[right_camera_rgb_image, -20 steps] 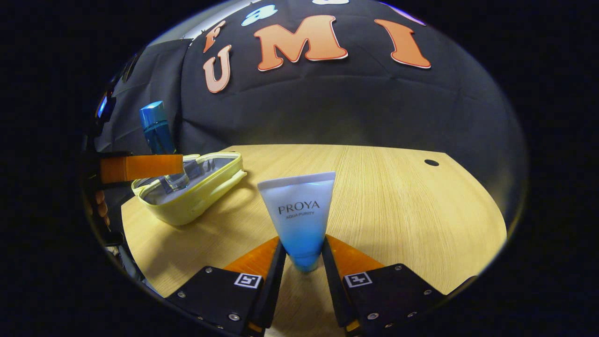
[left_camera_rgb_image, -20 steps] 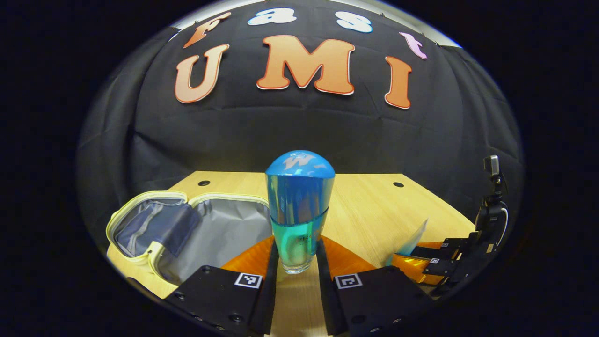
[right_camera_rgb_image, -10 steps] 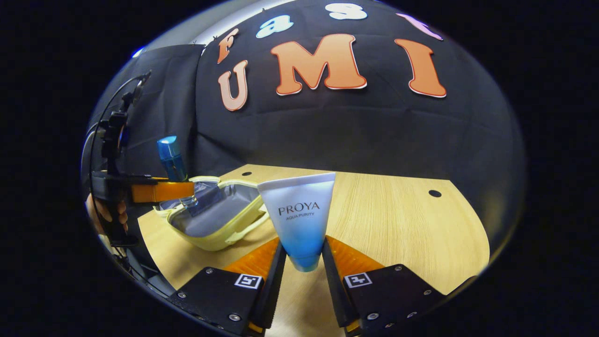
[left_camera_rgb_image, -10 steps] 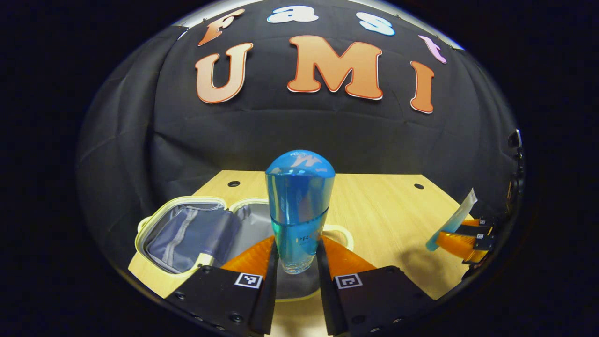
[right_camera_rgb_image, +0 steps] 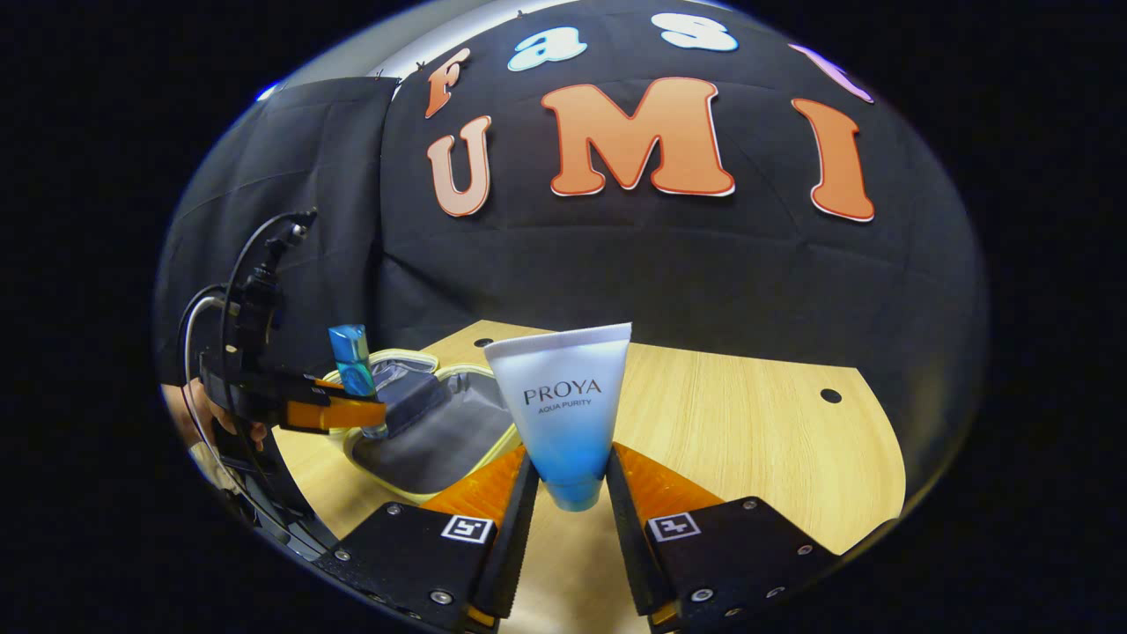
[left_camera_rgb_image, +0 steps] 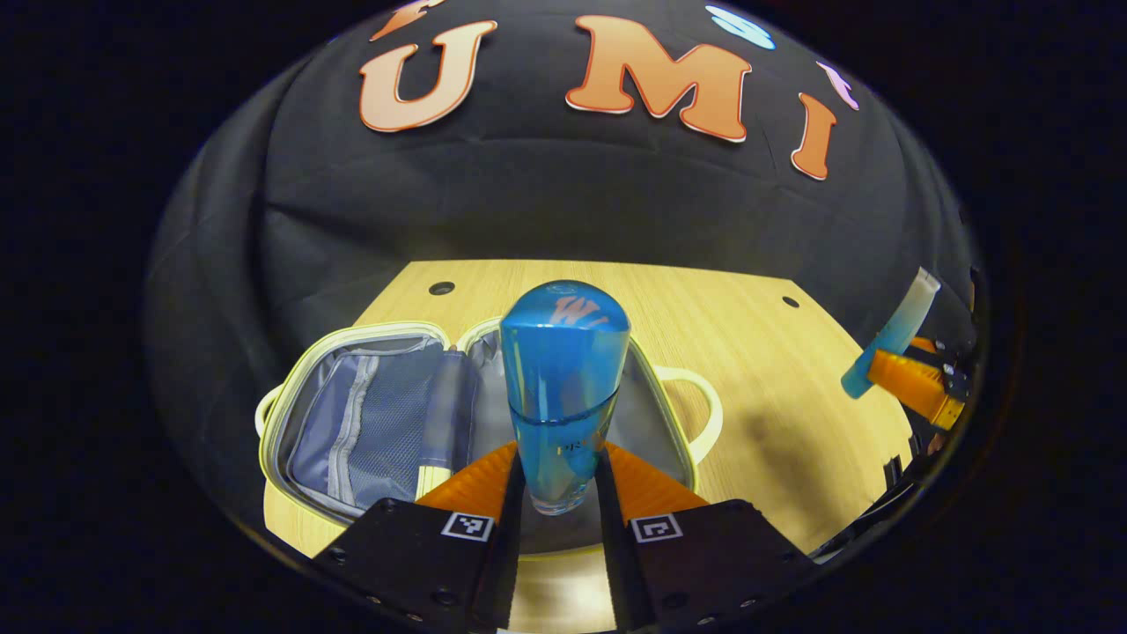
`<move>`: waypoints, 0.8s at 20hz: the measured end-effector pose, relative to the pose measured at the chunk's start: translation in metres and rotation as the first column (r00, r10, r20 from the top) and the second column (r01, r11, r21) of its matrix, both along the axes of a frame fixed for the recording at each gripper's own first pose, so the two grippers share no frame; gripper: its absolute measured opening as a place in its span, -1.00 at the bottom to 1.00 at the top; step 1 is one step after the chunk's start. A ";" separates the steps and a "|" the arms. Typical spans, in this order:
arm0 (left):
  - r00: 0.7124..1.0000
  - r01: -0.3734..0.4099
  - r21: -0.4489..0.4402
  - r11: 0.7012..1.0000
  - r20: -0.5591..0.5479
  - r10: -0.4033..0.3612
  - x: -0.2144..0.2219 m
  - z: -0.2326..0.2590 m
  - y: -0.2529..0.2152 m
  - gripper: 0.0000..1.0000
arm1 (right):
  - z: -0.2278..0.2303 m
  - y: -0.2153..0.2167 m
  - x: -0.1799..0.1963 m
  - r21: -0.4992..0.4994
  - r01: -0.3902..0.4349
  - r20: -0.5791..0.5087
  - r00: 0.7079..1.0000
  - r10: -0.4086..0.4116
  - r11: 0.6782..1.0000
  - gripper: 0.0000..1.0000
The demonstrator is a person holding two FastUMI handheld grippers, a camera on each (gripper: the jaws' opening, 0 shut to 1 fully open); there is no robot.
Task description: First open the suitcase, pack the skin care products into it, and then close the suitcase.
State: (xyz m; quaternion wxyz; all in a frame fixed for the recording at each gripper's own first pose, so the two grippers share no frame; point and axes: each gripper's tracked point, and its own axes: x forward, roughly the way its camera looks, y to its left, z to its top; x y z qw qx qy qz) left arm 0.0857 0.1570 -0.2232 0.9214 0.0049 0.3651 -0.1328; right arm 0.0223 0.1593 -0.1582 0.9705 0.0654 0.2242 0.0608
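While I hold both products, the lines run so:
Case: case [left_camera_rgb_image: 352, 423] lies open and flat on the table [left_camera_rgb_image: 775, 414], lining up, handle toward my right.
Bottle: bottle [left_camera_rgb_image: 563, 387] stands upright, clamped by my left tongs [left_camera_rgb_image: 556, 493], base right over the case's right half.
Tube: tube [right_camera_rgb_image: 563, 414] is pinched by its cap end in my right tongs [right_camera_rgb_image: 570, 493], crimp up, over bare table beside the case.
Nearer hand: left; I judge a straight drop puts the bottle in.
Right: must travel leftward to reach the case.
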 end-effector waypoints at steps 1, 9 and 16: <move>1.000 0.020 0.015 1.000 -0.023 -0.020 0.004 -0.006 0.004 -0.17 | 0.002 0.009 0.005 0.007 0.002 -0.007 1.000 -0.002 1.000 0.00; 0.971 0.133 -0.010 0.991 -0.198 -0.133 0.034 -0.060 0.003 -0.16 | -0.016 0.069 0.023 0.058 -0.004 -0.109 0.994 0.011 0.998 0.00; 0.917 0.105 -0.047 0.993 -0.382 -0.115 0.044 -0.107 0.001 -0.15 | -0.036 0.085 0.044 0.083 0.020 -0.169 0.986 -0.006 0.996 0.00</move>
